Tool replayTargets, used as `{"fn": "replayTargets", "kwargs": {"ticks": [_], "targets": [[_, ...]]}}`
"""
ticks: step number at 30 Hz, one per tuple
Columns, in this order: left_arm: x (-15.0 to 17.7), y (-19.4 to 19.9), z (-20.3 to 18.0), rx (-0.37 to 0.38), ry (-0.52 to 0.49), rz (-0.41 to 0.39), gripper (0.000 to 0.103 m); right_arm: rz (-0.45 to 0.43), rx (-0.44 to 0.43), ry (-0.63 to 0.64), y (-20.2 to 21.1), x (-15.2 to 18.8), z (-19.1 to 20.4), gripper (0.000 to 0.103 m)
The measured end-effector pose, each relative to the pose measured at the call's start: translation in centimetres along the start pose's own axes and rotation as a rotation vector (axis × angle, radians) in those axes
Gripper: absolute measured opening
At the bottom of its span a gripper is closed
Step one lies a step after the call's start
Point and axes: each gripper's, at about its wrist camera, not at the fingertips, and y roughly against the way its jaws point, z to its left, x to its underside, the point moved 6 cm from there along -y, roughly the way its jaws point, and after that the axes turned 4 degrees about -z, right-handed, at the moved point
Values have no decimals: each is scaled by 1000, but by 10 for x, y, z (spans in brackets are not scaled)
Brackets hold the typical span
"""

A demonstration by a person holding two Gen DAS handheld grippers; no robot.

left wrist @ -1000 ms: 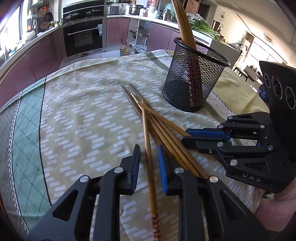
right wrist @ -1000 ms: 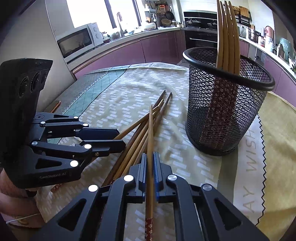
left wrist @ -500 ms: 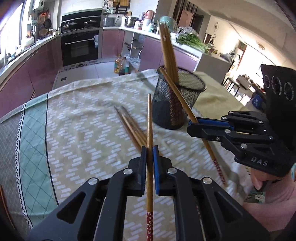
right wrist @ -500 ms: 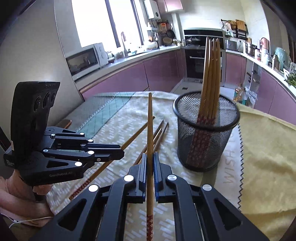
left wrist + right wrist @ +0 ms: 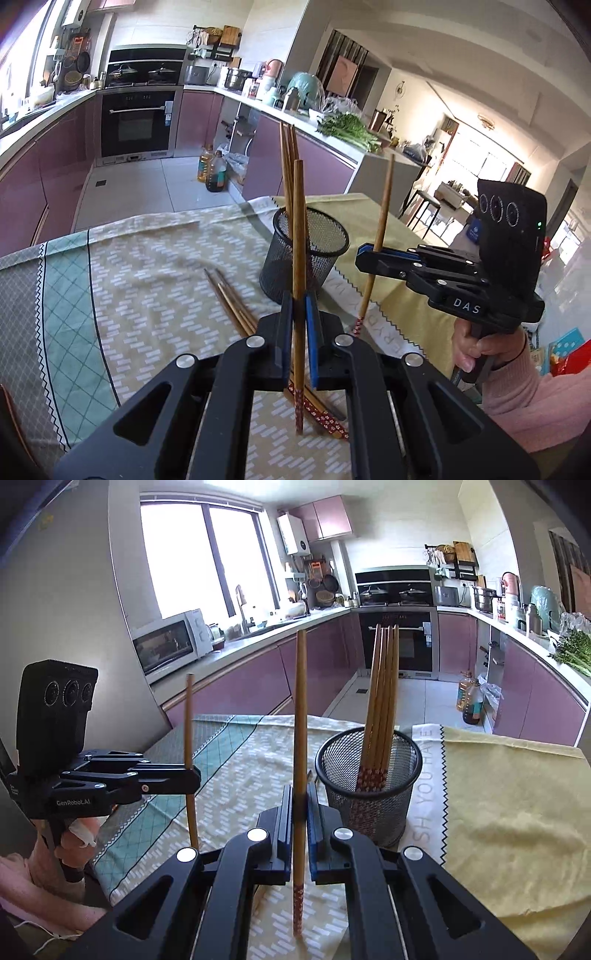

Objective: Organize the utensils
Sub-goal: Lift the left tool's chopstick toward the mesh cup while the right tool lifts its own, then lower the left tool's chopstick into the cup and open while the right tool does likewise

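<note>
My left gripper (image 5: pixel 298 314) is shut on a wooden chopstick (image 5: pixel 298 236) and holds it upright above the table. My right gripper (image 5: pixel 300 805) is shut on another chopstick (image 5: pixel 300 709), also upright. Each gripper shows in the other's view: the right one (image 5: pixel 364 254) with its chopstick (image 5: pixel 384 206), the left one (image 5: pixel 194 775) with its chopstick (image 5: pixel 190 720). A black mesh cup (image 5: pixel 369 786) holds several chopsticks (image 5: pixel 382 686) standing on end; it also shows in the left wrist view (image 5: pixel 308 254). Several loose chopsticks (image 5: pixel 231 299) lie on the cloth left of the cup.
The table carries a patterned cloth (image 5: pixel 147 280) and a yellow cloth (image 5: pixel 509 812) on its right side. Beyond the table's far edge lie the kitchen floor, purple cabinets (image 5: pixel 258 679) and an oven (image 5: pixel 138 125). Oil bottles (image 5: pixel 212 170) stand on the floor.
The left gripper closed on a chopstick. Both grippers have lifted their chopsticks off the table and tipped them from lying to upright.
</note>
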Motion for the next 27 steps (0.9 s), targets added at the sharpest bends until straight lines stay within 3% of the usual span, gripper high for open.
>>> {"fn": "replayTargets", "kwargs": {"ticks": [9,27], "targets": [[-18,13,-3,29,12,-56,7,-54,2,10,12,-20,-6,6],[-78,-8,-20,32,-29,-134,7,-137,34,78,20,-64,-5,6]]}}
